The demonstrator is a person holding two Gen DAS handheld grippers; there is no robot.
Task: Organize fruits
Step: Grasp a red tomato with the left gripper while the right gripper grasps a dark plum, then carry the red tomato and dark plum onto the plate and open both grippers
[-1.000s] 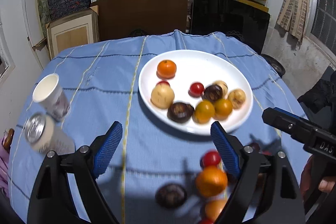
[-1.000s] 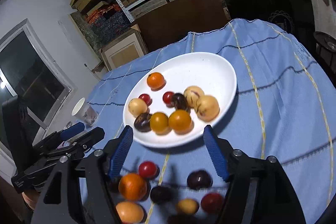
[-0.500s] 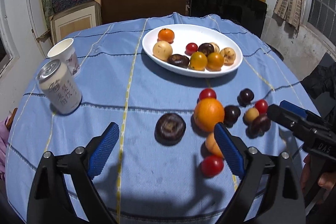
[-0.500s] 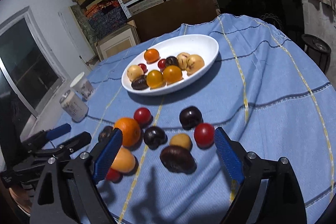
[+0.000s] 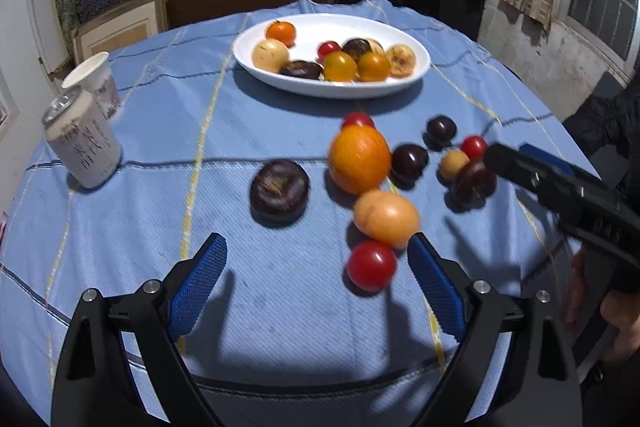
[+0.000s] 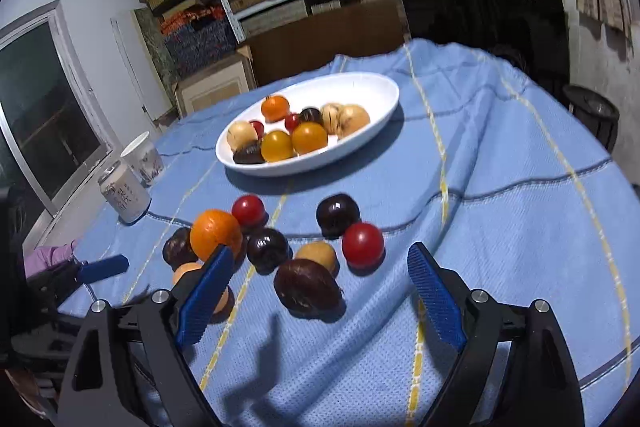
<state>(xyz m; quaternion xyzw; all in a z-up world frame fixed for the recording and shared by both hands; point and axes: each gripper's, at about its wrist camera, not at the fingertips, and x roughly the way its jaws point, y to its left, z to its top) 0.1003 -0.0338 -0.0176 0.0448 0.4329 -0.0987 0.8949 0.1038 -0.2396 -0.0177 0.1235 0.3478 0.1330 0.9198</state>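
A white oval plate (image 5: 416,75) at the far side of the blue cloth holds several fruits. Nearer lie loose fruits: an orange (image 5: 359,159), a dark round fruit (image 5: 279,193), a pale orange fruit (image 5: 386,217) and a red tomato (image 5: 371,265). My left gripper (image 5: 316,255) is open above the cloth. The tomato lies just inside its right finger, untouched. My right gripper (image 6: 319,258) is open too. A dark brown fruit (image 6: 308,287), a small yellow fruit (image 6: 320,254) and a red tomato (image 6: 362,241) lie between and ahead of its fingers, none of them gripped.
A drink can (image 5: 82,143) and a paper cup (image 5: 94,77) stand at the table's left edge. Shelves with boxes and a dark panel stand behind the table. A person's hand (image 5: 616,327) holds the right gripper's handle at the right.
Both grippers drew back from the plate and came lower, so the loose fruits now lie in front of their fingers. The right jaws stand wider than a second ago.
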